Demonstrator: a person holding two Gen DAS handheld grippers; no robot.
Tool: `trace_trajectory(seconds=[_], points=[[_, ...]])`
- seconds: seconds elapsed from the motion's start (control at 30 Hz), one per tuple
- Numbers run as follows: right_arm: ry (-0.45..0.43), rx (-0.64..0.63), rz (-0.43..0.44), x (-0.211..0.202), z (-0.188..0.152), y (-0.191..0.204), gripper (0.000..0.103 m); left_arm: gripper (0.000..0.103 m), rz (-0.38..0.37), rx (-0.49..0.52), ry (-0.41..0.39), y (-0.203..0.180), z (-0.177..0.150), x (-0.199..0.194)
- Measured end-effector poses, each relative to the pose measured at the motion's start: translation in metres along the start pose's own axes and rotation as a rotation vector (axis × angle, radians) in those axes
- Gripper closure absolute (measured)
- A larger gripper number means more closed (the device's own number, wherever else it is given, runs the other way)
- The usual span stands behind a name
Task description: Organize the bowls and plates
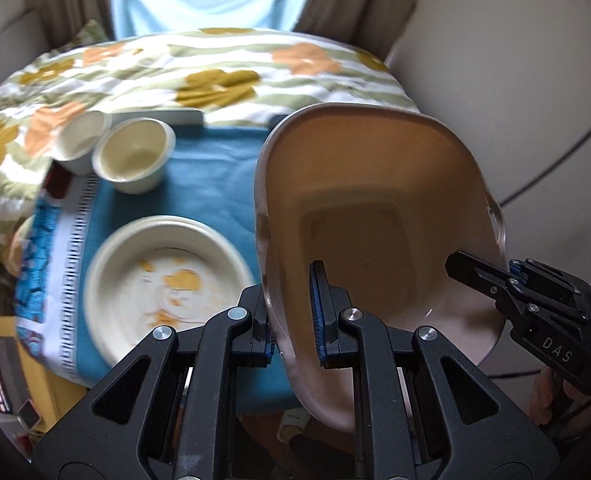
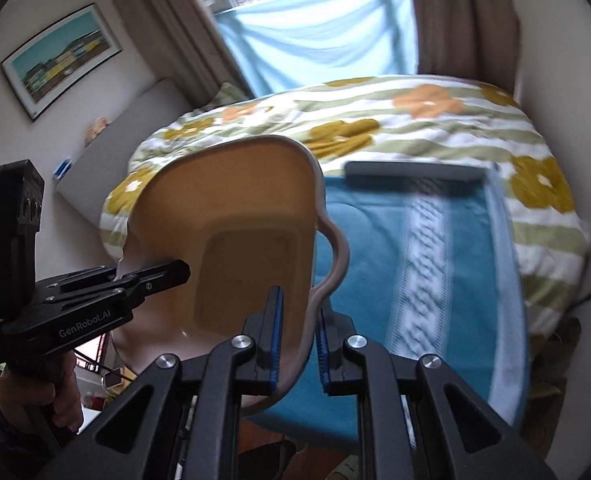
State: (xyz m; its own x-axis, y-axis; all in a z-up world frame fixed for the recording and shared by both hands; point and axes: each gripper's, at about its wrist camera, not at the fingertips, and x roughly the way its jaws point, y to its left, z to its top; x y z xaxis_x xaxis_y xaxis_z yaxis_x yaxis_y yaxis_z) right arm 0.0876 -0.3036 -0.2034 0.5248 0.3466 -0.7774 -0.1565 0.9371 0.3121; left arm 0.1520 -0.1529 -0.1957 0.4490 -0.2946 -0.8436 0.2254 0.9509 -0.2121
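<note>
Pink basin (image 1: 375, 216) held aloft over blue towel (image 1: 215, 168) on bed, tilted; left tool (image 1: 295, 320) and right tool (image 2: 299, 344) each clamped on opposite rims. Plate (image 1: 167, 280) lies left, nearer left tool.

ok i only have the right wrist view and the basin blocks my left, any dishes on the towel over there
Observer: Yes, a plate with orange marks lies on the towel, left of the basin.
Operator: anything past it
Observer: A cup stands beyond the plate, with a second cup close beside it at the towel's edge.
</note>
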Motion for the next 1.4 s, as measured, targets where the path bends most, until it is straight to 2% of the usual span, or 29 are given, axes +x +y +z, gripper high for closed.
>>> trace_trajectory(seconds=[0.1, 0.3, 0.5, 0.87, 1.13, 1.4], points=[[0.019, 0.063, -0.05, -0.001, -0.018, -0.034, 0.089, 0.09, -0.041, 0.04, 0.057, -0.028, -0.006, 0.035], [0.078, 0.154, -0.098, 0.027, -0.042, -0.086, 0.089, 0.09, -0.066, 0.079, 0.157, -0.057, -0.018, 0.104], [0.089, 0.192, -0.1, 0.053, -0.058, -0.125, 0.089, 0.09, -0.065, 0.095, 0.191, -0.067, -0.022, 0.15], [0.075, 0.191, -0.08, 0.073, -0.061, -0.138, 0.089, 0.09, -0.06, 0.075, 0.179, -0.062, -0.022, 0.167], [0.078, 0.243, -0.05, 0.076, -0.064, -0.149, 0.089, 0.09, -0.041, 0.111, 0.18, -0.067, -0.023, 0.168], [0.08, 0.247, -0.048, 0.078, -0.064, -0.15, 0.089, 0.084, -0.034, 0.13, 0.178, -0.071, -0.023, 0.17]])
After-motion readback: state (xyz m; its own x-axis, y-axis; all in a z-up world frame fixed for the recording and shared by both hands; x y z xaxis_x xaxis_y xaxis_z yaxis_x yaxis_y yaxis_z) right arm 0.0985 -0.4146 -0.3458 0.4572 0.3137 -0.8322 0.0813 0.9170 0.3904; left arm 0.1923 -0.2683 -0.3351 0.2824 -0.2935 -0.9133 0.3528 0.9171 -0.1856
